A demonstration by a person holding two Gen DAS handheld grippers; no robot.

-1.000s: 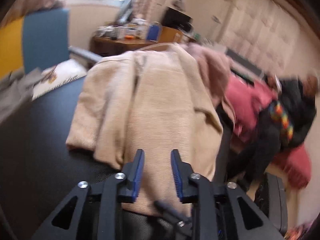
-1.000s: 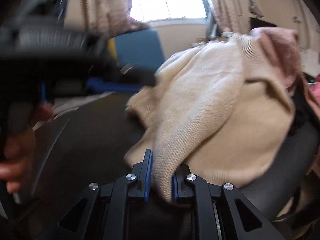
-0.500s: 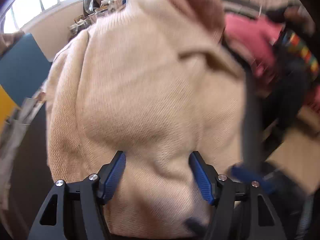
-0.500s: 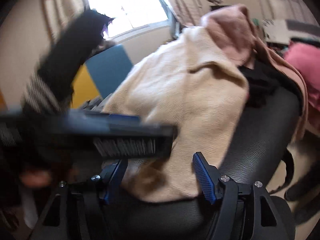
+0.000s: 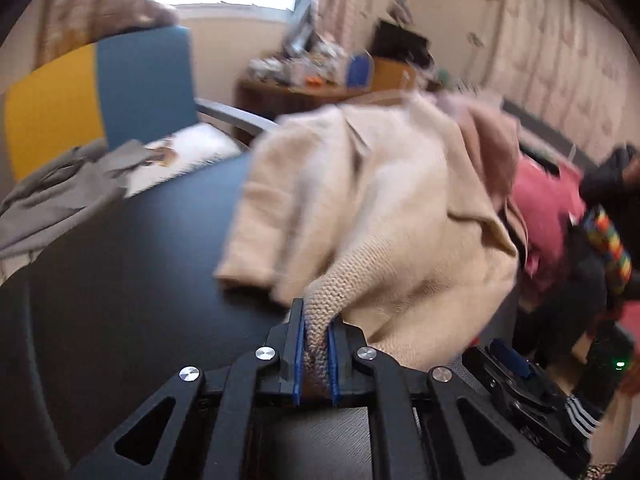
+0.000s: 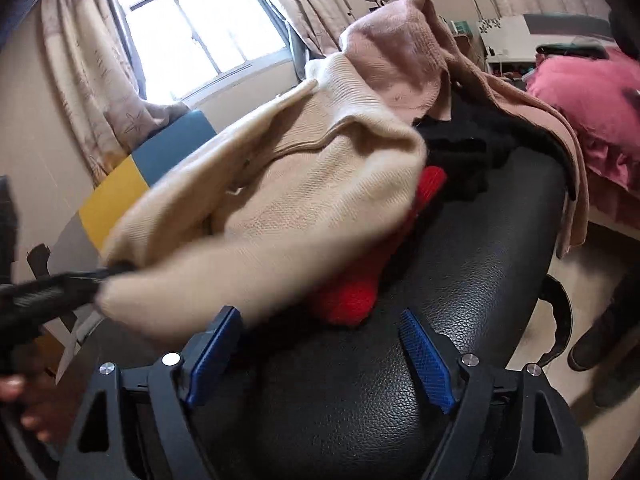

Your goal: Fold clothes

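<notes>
A beige knit sweater [image 5: 380,208] lies bunched on a black leather seat [image 5: 120,280]. My left gripper [image 5: 316,316] is closing, and its blue pads pinch a fold of the sweater's near edge. The right wrist view shows the same sweater [image 6: 288,208] stretched leftward, with the left gripper's black body [image 6: 52,292] pulling on it. My right gripper [image 6: 319,314] is opening wide just above the seat [image 6: 460,280]. Nothing sits between its pads; the sweater's hem hangs just beyond the left fingertip.
A red knit garment [image 6: 352,292] lies under the sweater, with a black one [image 6: 456,148] and a pink one [image 6: 396,52] behind. Pink bedding [image 6: 580,92] is at right. A blue and yellow chair [image 5: 140,80] and grey cloth [image 5: 52,192] stand left.
My left gripper went from open around the sweater to shut on a fold, and drew back. My right gripper let go of the sweater's sleeve and spread wide.
</notes>
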